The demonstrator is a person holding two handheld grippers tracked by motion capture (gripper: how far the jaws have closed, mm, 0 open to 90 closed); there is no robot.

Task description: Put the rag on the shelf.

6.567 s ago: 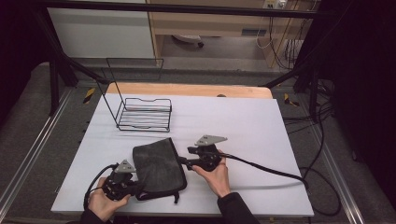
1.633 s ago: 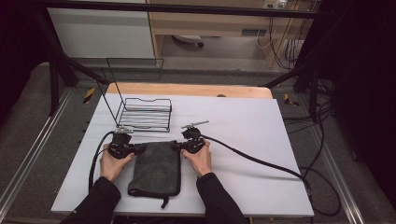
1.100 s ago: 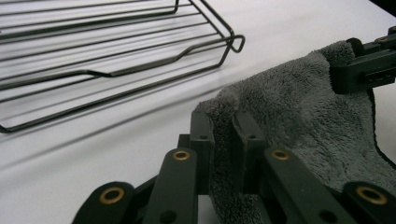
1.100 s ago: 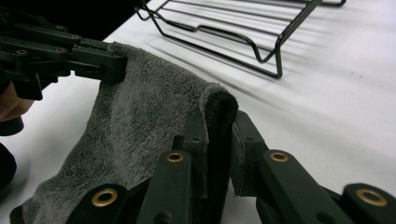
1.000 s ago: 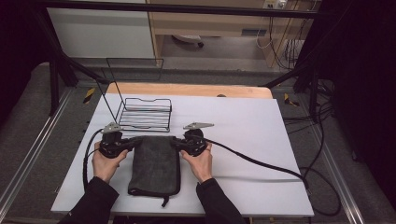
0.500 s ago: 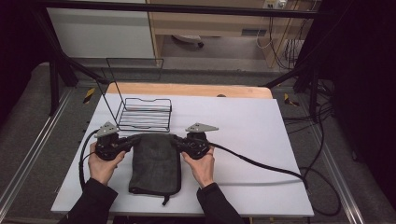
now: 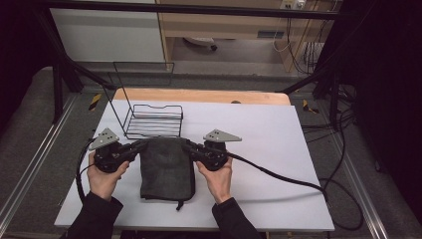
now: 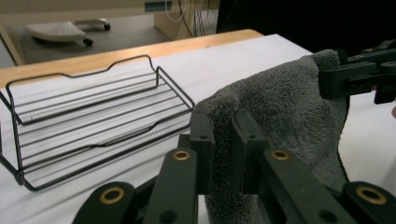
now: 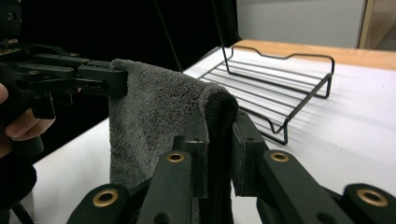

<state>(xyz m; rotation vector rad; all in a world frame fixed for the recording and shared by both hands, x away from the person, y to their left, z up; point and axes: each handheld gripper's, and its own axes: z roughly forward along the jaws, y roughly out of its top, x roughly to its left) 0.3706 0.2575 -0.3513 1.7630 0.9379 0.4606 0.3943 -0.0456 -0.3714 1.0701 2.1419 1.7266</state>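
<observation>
White bench (image 7: 278,149) takes up most of the high view, w/ a wooden strip along its far edge. On it, far-left, sits a black wire rack (image 7: 152,121), low tray part w/ a taller wire back rising behind; it's empty. In the left gripper view the rack (image 8: 88,121) lies just beyond the fingers, and in the right gripper view the rack (image 9: 280,79) is off to the right, near but not touching the towel.

Dark grey towel (image 7: 165,167) is at the near-centre of the bench, just in front of the rack. Its far edge is lifted off the surface btwn the two grippers, upper corners pinched; the rest hangs down and trails onto the bench toward the person, w/ a small loop or tag at the near edge.

Left gripper (image 7: 137,148) is at the towel's left top corner; its fingers (image 8: 202,144) are narrow, clamped on a fold of towel (image 8: 280,107). Right gripper (image 7: 191,149) is at the right top corner; fingers (image 9: 243,149) likewise narrow, holding the hemmed edge of the towel (image 9: 154,116). Each gripper carries a grey three-cornered plate on top, and a black cable trails from the right one across the bench to the right edge. Both are held in the person's hands, dark sleeves coming in from the near side.
</observation>
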